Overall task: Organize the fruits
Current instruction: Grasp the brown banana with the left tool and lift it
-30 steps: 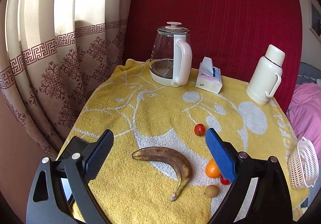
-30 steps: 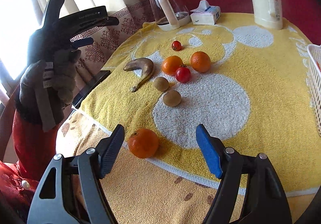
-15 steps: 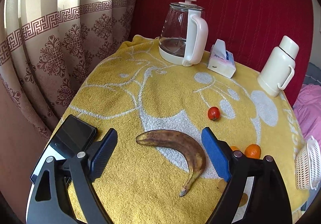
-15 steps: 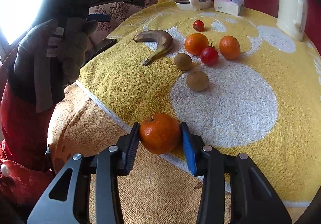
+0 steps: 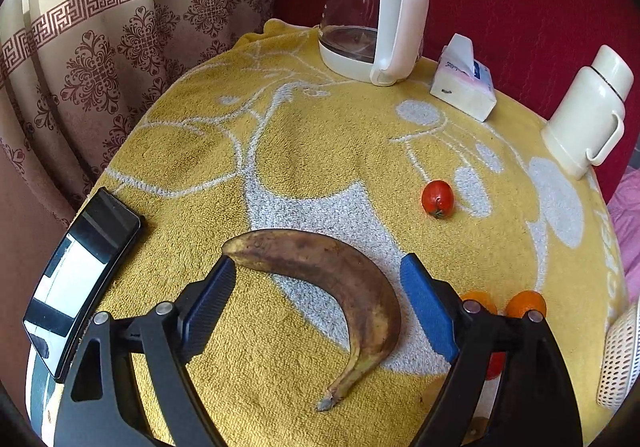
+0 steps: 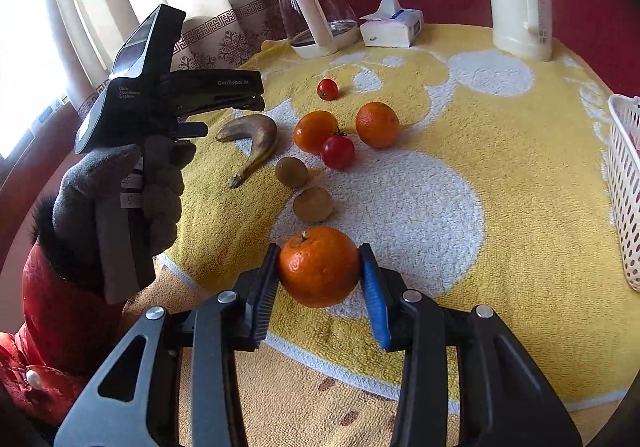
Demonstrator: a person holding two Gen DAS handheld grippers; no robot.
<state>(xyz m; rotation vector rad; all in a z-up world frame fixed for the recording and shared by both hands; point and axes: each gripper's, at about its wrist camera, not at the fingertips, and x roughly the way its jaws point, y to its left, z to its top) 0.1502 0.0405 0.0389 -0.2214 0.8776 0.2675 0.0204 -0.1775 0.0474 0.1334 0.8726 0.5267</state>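
A brown, overripe banana (image 5: 360,287) lies on the yellow towel, between the fingers of my left gripper (image 5: 318,263), which is open. Its left pad is at the banana's blunt end and the right pad stands clear of it. My right gripper (image 6: 320,251) is shut on an orange (image 6: 319,271) over the towel's near edge. Beyond it lie two kiwis (image 6: 313,203), a tomato (image 6: 338,151), two more oranges (image 6: 315,131) and a small tomato (image 6: 327,89). In the right wrist view a gloved hand holds the left gripper (image 6: 256,93) above the banana (image 6: 258,133).
A white perforated basket (image 6: 628,183) stands at the right edge of the table. A phone (image 5: 80,275) lies at the left edge. A glass kettle (image 5: 372,11), a tissue box (image 5: 464,87) and a cream thermos (image 5: 588,115) line the back, in front of a red backrest.
My right gripper closed on the orange at the towel's edge. My left gripper came down and forward until the banana lay between its fingers.
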